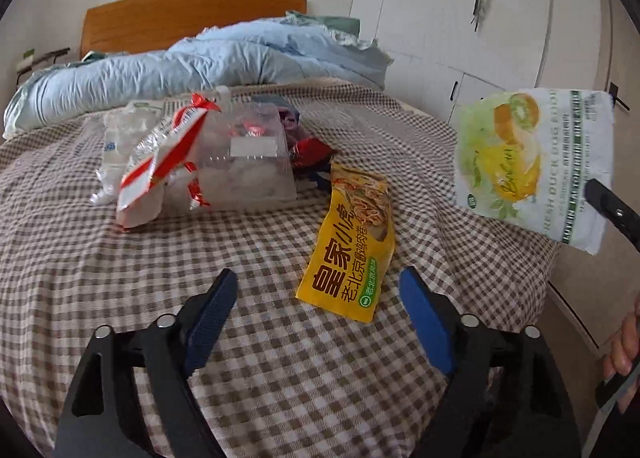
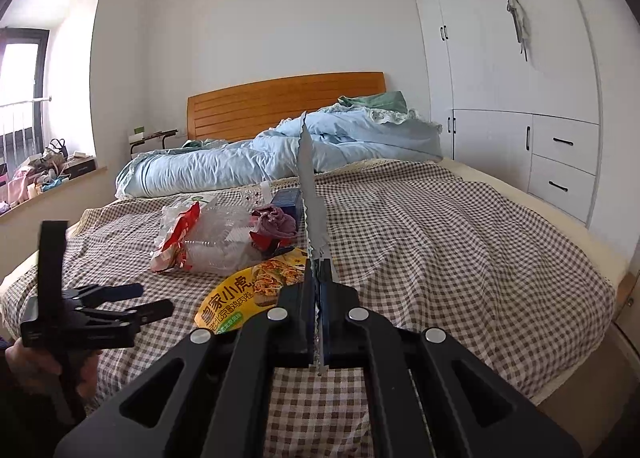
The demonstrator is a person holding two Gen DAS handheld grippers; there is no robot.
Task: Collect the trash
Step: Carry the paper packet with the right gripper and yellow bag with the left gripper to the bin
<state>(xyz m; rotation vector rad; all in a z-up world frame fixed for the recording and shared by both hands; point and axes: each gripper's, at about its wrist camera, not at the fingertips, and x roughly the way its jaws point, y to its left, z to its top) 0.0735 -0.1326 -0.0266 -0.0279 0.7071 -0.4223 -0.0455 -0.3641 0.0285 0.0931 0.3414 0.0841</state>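
A yellow snack wrapper (image 1: 352, 250) lies flat on the checked bedspread (image 1: 120, 298), just ahead of my left gripper (image 1: 318, 278) and between the lines of its blue pads. That gripper stands open above the bed, touching nothing. My right gripper (image 2: 320, 264) is shut on a white and green pet-food bag (image 2: 310, 185), seen edge-on in its own view. In the left wrist view the same bag (image 1: 532, 165) hangs in the air at the right, pinched by the right gripper (image 1: 592, 187). The right wrist view also shows the left gripper (image 2: 156, 299) at the lower left, beside the yellow wrapper (image 2: 248, 294).
Farther up the bed sits a pile of litter: a clear plastic box (image 1: 248, 161), a red and white wrapper (image 1: 160, 169) and crumpled plastic. A blue duvet (image 1: 180, 69) lies by the wooden headboard. White wardrobes (image 2: 520, 97) line the right side beyond the bed's edge.
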